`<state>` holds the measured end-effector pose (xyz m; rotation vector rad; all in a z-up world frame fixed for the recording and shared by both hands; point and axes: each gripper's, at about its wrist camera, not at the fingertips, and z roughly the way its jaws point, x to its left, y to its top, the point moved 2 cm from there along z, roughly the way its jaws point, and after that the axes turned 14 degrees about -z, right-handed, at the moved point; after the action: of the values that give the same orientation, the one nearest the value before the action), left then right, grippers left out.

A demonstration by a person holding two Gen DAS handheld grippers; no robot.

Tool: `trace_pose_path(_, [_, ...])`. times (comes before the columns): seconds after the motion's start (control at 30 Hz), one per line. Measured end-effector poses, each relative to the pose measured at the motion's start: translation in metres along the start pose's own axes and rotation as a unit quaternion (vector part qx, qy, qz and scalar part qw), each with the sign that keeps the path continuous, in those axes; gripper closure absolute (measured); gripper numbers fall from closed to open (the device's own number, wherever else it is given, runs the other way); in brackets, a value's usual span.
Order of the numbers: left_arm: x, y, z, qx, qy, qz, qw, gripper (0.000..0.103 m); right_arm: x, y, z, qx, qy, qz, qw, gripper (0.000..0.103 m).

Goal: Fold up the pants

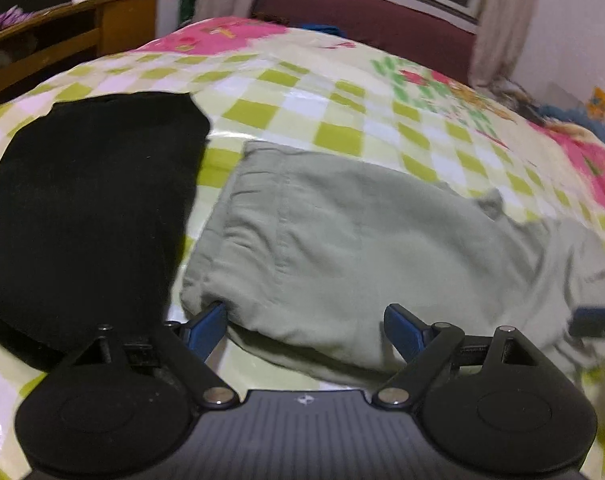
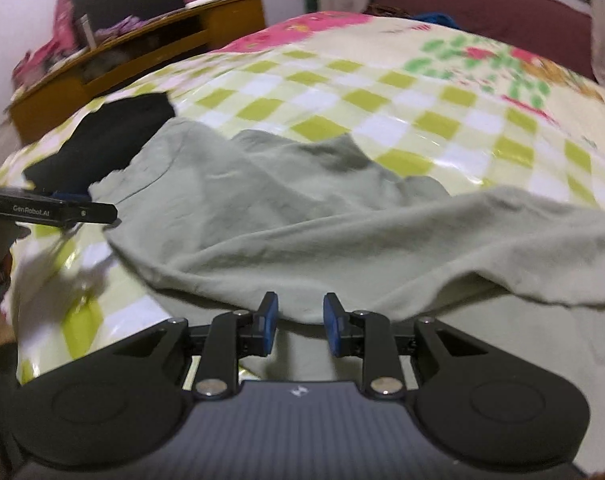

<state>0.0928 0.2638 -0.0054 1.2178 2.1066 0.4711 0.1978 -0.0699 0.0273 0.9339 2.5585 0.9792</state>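
Pale green pants lie on the checked bed cover, partly folded, with the waist end toward the left. My left gripper is open wide at the near edge of the pants; its left finger touches the folded corner. In the right wrist view the pants lie rumpled across the bed. My right gripper is open a little, its blue pads on either side of the near hem, with cloth between them. The left gripper shows at the left edge of that view.
A folded black garment lies left of the pants, also in the right wrist view. The bed cover is glossy green-and-white check. A wooden shelf stands far left, a maroon headboard behind.
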Motion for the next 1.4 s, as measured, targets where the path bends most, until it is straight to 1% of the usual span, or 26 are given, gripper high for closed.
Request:
trace_pose_path(0.07, [0.003, 0.004, 0.003, -0.001, 0.004, -0.016, 0.9999, 0.005, -0.006, -0.002, 0.0, -0.003, -0.002, 0.016, 1.0, 0.076])
trace_pose_path(0.1, [0.004, 0.004, 0.006, 0.0, 0.012, -0.021, 0.9997, 0.009, -0.009, -0.002, 0.001, -0.005, -0.003, 0.022, 1.0, 0.076])
trace_pose_path(0.13, [0.005, 0.004, 0.009, 0.004, 0.022, -0.024, 0.9995, 0.023, -0.011, -0.003, 0.001, -0.006, -0.006, 0.026, 1.0, 0.075])
trace_pose_path(0.17, [0.008, 0.004, 0.013, 0.01, 0.039, -0.029, 0.9988, 0.034, -0.013, -0.005, 0.002, -0.005, -0.01, 0.03, 0.999, 0.075])
trace_pose_path(0.2, [0.012, 0.002, 0.013, 0.01, 0.056, -0.034, 0.9978, 0.05, -0.016, -0.005, 0.002, -0.003, -0.016, 0.034, 0.999, 0.075])
trace_pose_path(0.27, [0.018, 0.001, 0.009, 0.003, 0.054, -0.051, 0.9972, 0.055, -0.021, -0.007, 0.0, -0.002, -0.022, 0.045, 0.999, 0.074])
trace_pose_path(0.3, [0.02, 0.001, 0.007, 0.001, 0.052, -0.059, 0.9969, 0.059, -0.023, -0.009, -0.001, -0.005, -0.023, 0.05, 0.998, 0.071])
trace_pose_path(0.37, [0.018, 0.003, 0.01, -0.003, 0.055, -0.058, 0.9968, 0.065, -0.03, -0.011, -0.004, -0.007, -0.03, 0.064, 0.998, 0.068])
trace_pose_path(0.4, [0.015, 0.004, 0.013, -0.004, 0.058, -0.053, 0.9969, 0.068, -0.035, -0.013, -0.004, -0.007, -0.033, 0.075, 0.997, 0.068])
trace_pose_path(0.5, [0.014, 0.011, 0.017, -0.005, 0.047, -0.056, 0.9973, 0.078, -0.052, -0.014, -0.005, -0.01, -0.042, 0.12, 0.992, 0.068])
trace_pose_path(0.57, [0.019, 0.016, 0.014, -0.013, 0.041, -0.069, 0.9967, 0.079, -0.063, -0.014, -0.005, -0.011, -0.044, 0.144, 0.989, 0.066])
trace_pose_path(0.67, [0.026, 0.02, 0.002, -0.031, 0.039, -0.073, 0.996, 0.079, -0.079, -0.017, -0.013, -0.017, -0.074, 0.179, 0.981, 0.065])
trace_pose_path(0.73, [0.03, 0.021, -0.001, -0.035, 0.043, -0.078, 0.9954, 0.079, -0.09, -0.022, -0.02, -0.024, -0.082, 0.205, 0.975, 0.06])
trace_pose_path(0.77, [0.032, 0.021, 0.0, -0.037, 0.046, -0.08, 0.9951, 0.079, -0.097, -0.026, -0.022, -0.022, -0.087, 0.222, 0.971, 0.059])
trace_pose_path(0.83, [0.034, 0.022, 0.0, -0.039, 0.048, -0.086, 0.9944, 0.079, -0.111, -0.033, -0.023, -0.02, -0.098, 0.257, 0.961, 0.059])
trace_pose_path(0.93, [0.031, 0.021, 0.002, -0.043, 0.054, -0.082, 0.9943, 0.079, -0.131, -0.049, -0.019, -0.026, -0.092, 0.325, 0.941, 0.058])
trace_pose_path(1.03, [0.029, 0.025, 0.001, -0.049, 0.052, -0.08, 0.9942, 0.079, -0.145, -0.062, -0.008, -0.035, -0.071, 0.384, 0.92, 0.057])
trace_pose_path(1.17, [0.025, 0.027, 0.002, -0.046, 0.059, -0.066, 0.995, 0.079, -0.156, -0.072, 0.0, -0.082, -0.059, 0.442, 0.891, 0.057])
trace_pose_path(1.23, [0.024, 0.027, 0.003, -0.045, 0.057, -0.065, 0.9953, 0.079, -0.162, -0.075, 0.0, -0.098, -0.05, 0.469, 0.877, 0.057])
trace_pose_path(1.27, [0.023, 0.027, 0.004, -0.044, 0.057, -0.063, 0.9954, 0.079, -0.165, -0.077, 0.001, -0.104, -0.043, 0.476, 0.872, 0.059])
trace_pose_path(1.33, [0.02, 0.026, 0.007, -0.043, 0.06, -0.058, 0.9956, 0.079, -0.169, -0.077, 0.001, -0.103, -0.055, 0.476, 0.872, 0.076])
trace_pose_path(1.37, [0.018, 0.027, 0.008, -0.043, 0.061, -0.056, 0.9956, 0.079, -0.17, -0.076, 0.001, -0.099, -0.068, 0.469, 0.875, 0.097])
trace_pose_path(1.4, [0.017, 0.027, 0.009, -0.044, 0.063, -0.055, 0.9955, 0.079, -0.172, -0.074, 0.0, -0.095, -0.077, 0.464, 0.878, 0.1])
